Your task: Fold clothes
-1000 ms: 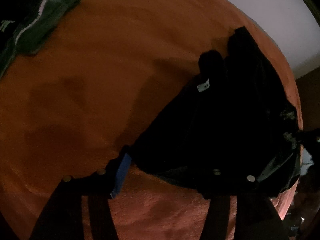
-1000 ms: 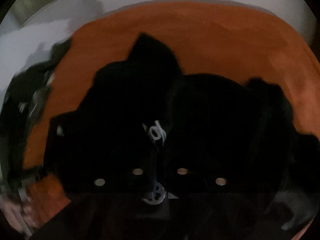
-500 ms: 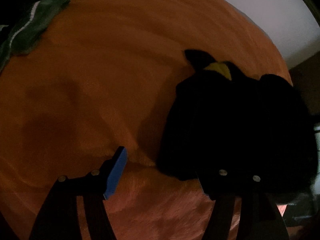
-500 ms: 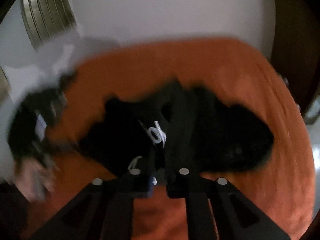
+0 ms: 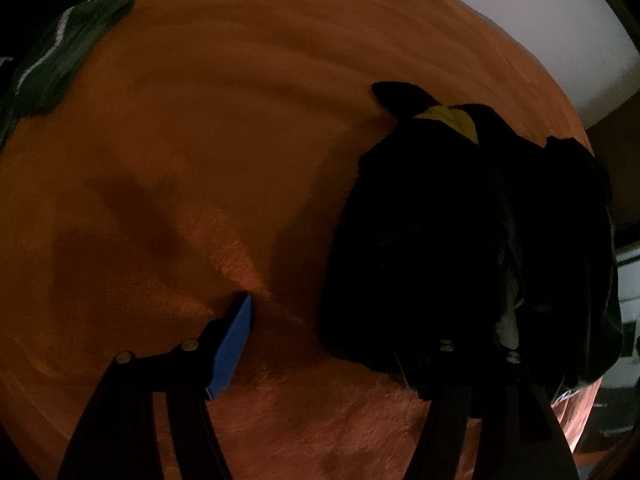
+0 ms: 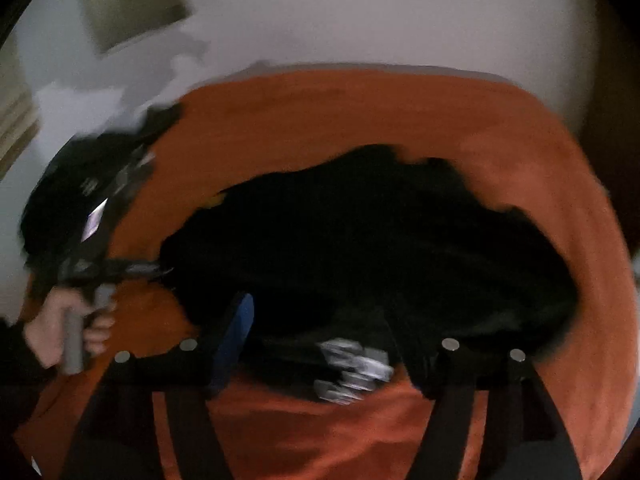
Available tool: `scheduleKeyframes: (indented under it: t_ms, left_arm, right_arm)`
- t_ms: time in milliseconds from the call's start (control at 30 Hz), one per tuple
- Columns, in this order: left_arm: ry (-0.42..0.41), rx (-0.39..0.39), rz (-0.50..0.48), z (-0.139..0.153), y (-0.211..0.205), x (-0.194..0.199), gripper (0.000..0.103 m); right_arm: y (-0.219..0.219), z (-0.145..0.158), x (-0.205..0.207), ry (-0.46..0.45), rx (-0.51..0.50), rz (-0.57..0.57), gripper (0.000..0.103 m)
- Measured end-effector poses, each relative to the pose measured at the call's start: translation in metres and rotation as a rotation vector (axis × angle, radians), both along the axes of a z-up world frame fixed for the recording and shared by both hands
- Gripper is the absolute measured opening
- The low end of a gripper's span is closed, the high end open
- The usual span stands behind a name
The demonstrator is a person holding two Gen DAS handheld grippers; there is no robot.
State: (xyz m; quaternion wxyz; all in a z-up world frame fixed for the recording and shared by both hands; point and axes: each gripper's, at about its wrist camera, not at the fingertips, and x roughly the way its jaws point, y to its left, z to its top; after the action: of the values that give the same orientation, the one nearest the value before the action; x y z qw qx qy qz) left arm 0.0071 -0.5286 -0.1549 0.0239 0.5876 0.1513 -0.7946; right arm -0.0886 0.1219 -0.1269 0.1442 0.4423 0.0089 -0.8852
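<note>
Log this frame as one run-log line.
task: fold clothes | left gripper: open, empty | right gripper: open, empty | black garment: bunched on orange blanket | green garment: blanket's far edge

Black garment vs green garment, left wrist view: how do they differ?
The black garment lies bunched at the right, a yellow patch showing near its top; the green garment lies at the far left edge, with a pale stripe. The black one looks larger and nearer the camera. Both rest on the orange blanket.
</note>
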Motion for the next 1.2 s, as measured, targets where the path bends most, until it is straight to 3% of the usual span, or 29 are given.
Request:
scheduleKeyframes:
  t_ms: [100, 300, 367, 400, 433, 533, 600, 633, 733, 833, 867, 933, 1000, 1033, 1100, 1200]
  left_arm:
    - [0.014, -0.025, 0.051, 0.011, -0.022, 0.024, 0.048]
    - [0.025, -0.029, 0.053, 0.027, -0.053, 0.059, 0.043]
    - [0.024, -0.031, 0.045, 0.033, -0.063, 0.071, 0.043]
    - [0.024, -0.027, 0.045, 0.037, -0.066, 0.076, 0.044]
    - [0.023, -0.022, 0.046, 0.040, -0.069, 0.080, 0.044]
    - [0.024, 0.004, 0.041, 0.050, -0.091, 0.100, 0.053]
    - [0.025, 0.040, 0.030, 0.057, -0.098, 0.110, 0.076]
    - [0.032, 0.068, 0.023, 0.064, -0.089, 0.112, 0.081]
    - [0.091, 0.183, -0.027, 0.083, -0.091, 0.143, 0.085]
    - [0.138, 0.178, -0.082, 0.120, -0.087, 0.162, 0.085]
    - [0.153, 0.173, -0.101, 0.130, -0.086, 0.169, 0.084]
    - [0.179, 0.143, -0.140, 0.148, -0.085, 0.183, 0.069]
    - [0.186, 0.160, -0.138, 0.147, -0.058, 0.162, 0.018]
    - [0.190, 0.169, -0.136, 0.147, -0.045, 0.151, 0.011]
    - [0.214, 0.195, -0.098, 0.149, -0.011, 0.114, 0.009]
    - [0.356, 0.211, 0.025, 0.194, -0.038, 0.127, 0.007]
  right_arm:
    - [-0.041, -0.019, -0.020, -0.013, 0.154, 0.075, 0.068]
    - [-0.087, -0.049, -0.051, 0.022, 0.295, 0.224, 0.068]
    - [-0.096, -0.048, -0.062, 0.055, 0.350, 0.214, 0.048]
    - [-0.099, -0.046, -0.069, 0.067, 0.364, 0.186, 0.010]
    - [-0.096, -0.041, -0.075, 0.070, 0.347, 0.145, 0.004]
    - [-0.067, -0.006, -0.088, 0.105, 0.197, -0.002, 0.004]
    - [-0.046, 0.032, -0.085, 0.187, 0.156, -0.037, 0.004]
    - [-0.038, 0.048, -0.082, 0.220, 0.138, -0.054, 0.004]
    - [-0.020, 0.083, -0.074, 0.289, 0.097, -0.099, 0.004]
    - [-0.016, 0.096, -0.061, 0.324, 0.092, -0.125, 0.004]
    - [-0.014, 0.101, -0.056, 0.336, 0.090, -0.133, 0.004]
    - [-0.011, 0.110, -0.048, 0.360, 0.086, -0.151, 0.004]
    - [-0.008, 0.118, -0.039, 0.383, 0.082, -0.168, 0.004]
    - [-0.007, 0.123, -0.034, 0.395, 0.081, -0.176, 0.004]
    - [-0.002, 0.134, -0.027, 0.424, 0.075, -0.190, 0.004]
    - [0.005, 0.150, -0.016, 0.468, 0.066, -0.209, 0.004]
